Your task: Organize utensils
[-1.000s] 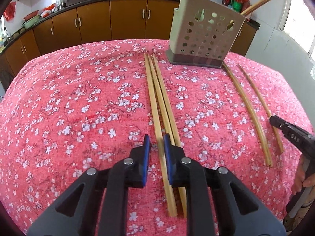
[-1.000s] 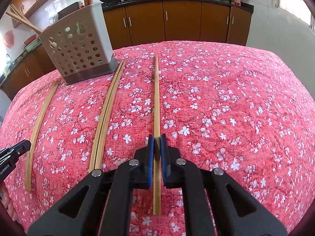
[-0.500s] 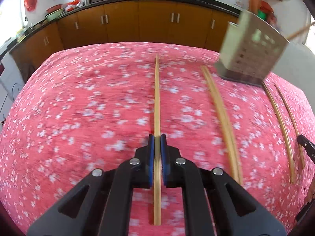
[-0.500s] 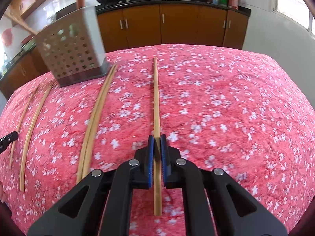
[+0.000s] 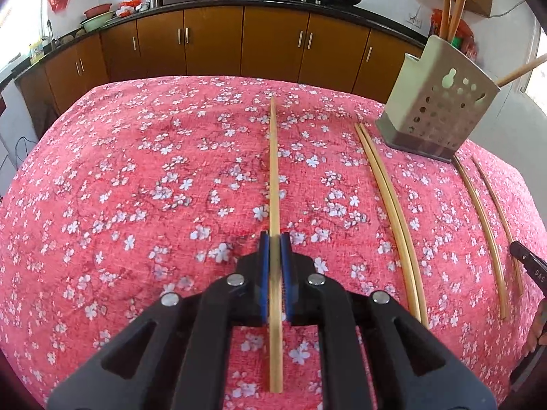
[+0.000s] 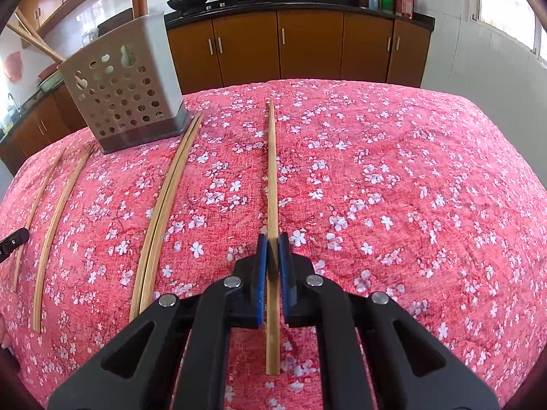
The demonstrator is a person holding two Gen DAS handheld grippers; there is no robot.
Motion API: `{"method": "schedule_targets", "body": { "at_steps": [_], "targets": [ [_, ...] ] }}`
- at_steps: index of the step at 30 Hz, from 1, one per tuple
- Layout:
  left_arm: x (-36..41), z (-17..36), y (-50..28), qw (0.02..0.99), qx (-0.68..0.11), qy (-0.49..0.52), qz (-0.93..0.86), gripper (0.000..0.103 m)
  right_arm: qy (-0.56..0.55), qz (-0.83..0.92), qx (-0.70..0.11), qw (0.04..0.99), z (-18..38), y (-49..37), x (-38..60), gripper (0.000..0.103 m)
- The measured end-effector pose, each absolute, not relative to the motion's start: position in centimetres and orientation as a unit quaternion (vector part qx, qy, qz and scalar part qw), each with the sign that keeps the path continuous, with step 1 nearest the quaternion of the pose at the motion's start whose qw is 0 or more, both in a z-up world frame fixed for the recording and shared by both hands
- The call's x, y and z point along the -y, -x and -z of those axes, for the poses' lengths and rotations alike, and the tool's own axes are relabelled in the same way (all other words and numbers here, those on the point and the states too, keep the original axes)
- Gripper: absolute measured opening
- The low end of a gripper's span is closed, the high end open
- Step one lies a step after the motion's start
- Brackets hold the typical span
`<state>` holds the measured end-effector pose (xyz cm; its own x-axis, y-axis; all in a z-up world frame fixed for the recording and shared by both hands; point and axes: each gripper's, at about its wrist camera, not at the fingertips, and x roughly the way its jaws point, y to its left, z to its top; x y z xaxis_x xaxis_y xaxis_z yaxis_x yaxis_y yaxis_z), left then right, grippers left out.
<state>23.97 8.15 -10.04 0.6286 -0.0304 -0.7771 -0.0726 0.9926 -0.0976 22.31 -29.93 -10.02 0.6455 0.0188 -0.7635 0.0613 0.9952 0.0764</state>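
My left gripper (image 5: 274, 239) is shut on a bamboo chopstick (image 5: 273, 171), held just above the red floral cloth. A pair of chopsticks (image 5: 389, 205) and two single ones (image 5: 478, 225) lie to its right. The perforated beige utensil holder (image 5: 441, 116) stands at the far right with chopsticks in it. My right gripper (image 6: 272, 239) is shut on another chopstick (image 6: 271, 171). In the right wrist view the holder (image 6: 126, 92) is at the far left, with a chopstick pair (image 6: 164, 205) and two singles (image 6: 58, 218) on the cloth.
The table with the red flowered cloth (image 5: 136, 188) drops off at rounded edges. Brown kitchen cabinets (image 5: 212, 44) run behind it, with woks on the counter. The right gripper's tip (image 5: 530, 266) shows at the right edge of the left wrist view.
My left gripper closed on one chopstick of the middle group and carried it left, away from the other two. My right gripper kept its chopstick and shifted slightly right.
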Motion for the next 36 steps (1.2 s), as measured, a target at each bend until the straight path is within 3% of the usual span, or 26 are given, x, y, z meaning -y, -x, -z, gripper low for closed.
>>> {"method": "schedule_targets", "body": {
  "at_steps": [36],
  "targets": [
    [-7.99,10.05,-23.87,0.900,-0.431,0.060,-0.014,0.011,-0.054,0.011,-0.420,0.906,10.08,-22.37,29.94,0.009]
  ]
}}
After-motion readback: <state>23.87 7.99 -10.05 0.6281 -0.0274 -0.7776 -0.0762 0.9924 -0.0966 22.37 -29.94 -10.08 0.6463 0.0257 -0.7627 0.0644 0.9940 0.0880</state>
